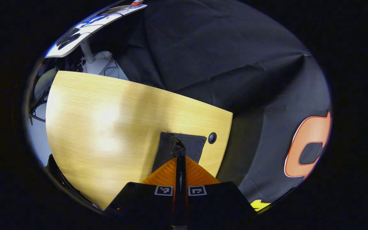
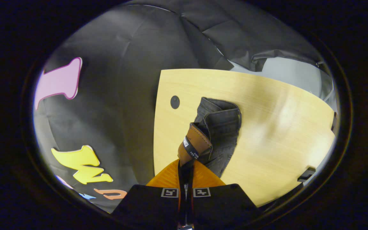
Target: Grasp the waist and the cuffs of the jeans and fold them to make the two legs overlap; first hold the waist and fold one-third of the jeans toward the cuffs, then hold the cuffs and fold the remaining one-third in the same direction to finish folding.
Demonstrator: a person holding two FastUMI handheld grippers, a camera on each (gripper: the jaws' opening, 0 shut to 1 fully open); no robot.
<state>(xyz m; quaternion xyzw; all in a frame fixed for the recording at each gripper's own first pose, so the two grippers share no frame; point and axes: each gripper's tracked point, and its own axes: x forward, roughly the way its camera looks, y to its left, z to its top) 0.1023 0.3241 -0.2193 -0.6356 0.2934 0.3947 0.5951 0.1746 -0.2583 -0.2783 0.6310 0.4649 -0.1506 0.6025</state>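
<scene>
Left gripper view first: my left gripper [image 1: 180, 156] has its fingers pressed together on a pinch of dark denim, the cuff end of the jeans [image 1: 184, 145], which lies on the wooden table [image 1: 107, 121] toward five o'clock, a round grommet hole [image 1: 212, 137] just beside it at three o'clock. Right gripper view now: my right gripper [image 2: 186, 164] is clamped on the waistband with its brown leather patch [image 2: 194, 143], the fabric trailing off toward one o'clock across the table.
</scene>
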